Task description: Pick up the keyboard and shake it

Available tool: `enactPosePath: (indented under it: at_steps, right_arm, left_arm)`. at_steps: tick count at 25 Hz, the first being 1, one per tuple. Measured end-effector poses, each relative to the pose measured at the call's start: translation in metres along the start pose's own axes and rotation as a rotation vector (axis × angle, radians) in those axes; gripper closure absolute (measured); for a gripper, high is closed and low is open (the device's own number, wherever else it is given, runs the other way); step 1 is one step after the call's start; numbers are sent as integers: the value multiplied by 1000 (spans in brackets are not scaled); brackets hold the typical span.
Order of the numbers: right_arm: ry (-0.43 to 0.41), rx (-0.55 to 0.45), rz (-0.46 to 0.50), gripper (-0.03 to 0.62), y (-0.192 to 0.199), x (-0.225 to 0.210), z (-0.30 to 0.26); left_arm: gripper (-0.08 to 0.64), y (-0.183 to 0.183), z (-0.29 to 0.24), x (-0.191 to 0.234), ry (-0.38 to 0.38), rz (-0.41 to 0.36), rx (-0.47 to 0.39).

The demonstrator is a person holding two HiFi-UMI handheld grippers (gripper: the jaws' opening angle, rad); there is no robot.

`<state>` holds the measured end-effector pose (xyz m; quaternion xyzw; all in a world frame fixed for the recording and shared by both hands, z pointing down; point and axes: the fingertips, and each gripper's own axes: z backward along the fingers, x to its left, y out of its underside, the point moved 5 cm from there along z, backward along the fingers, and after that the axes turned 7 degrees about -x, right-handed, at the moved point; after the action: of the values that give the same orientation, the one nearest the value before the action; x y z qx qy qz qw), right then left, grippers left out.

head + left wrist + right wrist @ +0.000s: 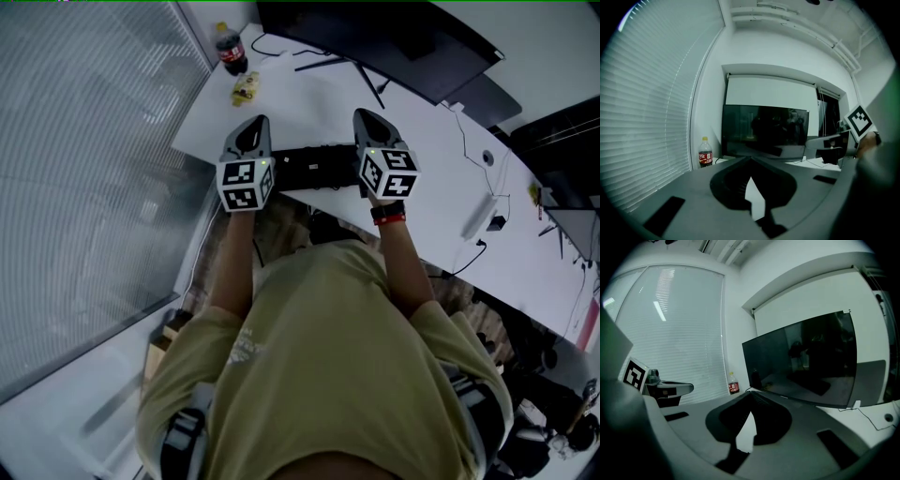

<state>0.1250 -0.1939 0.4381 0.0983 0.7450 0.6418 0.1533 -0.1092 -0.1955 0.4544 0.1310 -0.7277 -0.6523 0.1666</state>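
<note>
A black keyboard lies crosswise at the near edge of the white desk. My left gripper sits at its left end and my right gripper at its right end, both pointing away from me. In the left gripper view the jaws of the left gripper meet at the tips, shut, with only pale desk showing below them. The right gripper looks the same in its own view. No part of the keyboard shows between either pair of jaws. Whether the keyboard rests on the desk or is off it, I cannot tell.
A dark monitor stands at the back of the desk, with a cola bottle and a yellow packet at the far left corner. Cables and a white adapter lie to the right. Window blinds run along the left.
</note>
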Motion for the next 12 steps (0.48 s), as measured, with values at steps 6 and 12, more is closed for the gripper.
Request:
enactPosePath:
  at_steps: [6,12]
  right_arm:
    - [3,6,-16,569,3,-5,-1]
    - [-12,32,-26,569,11,-13,-1]
  left_arm:
    - [542,-2,-3,2,-3,84,-27]
    - [542,-4,-3,-4,64,120,-40]
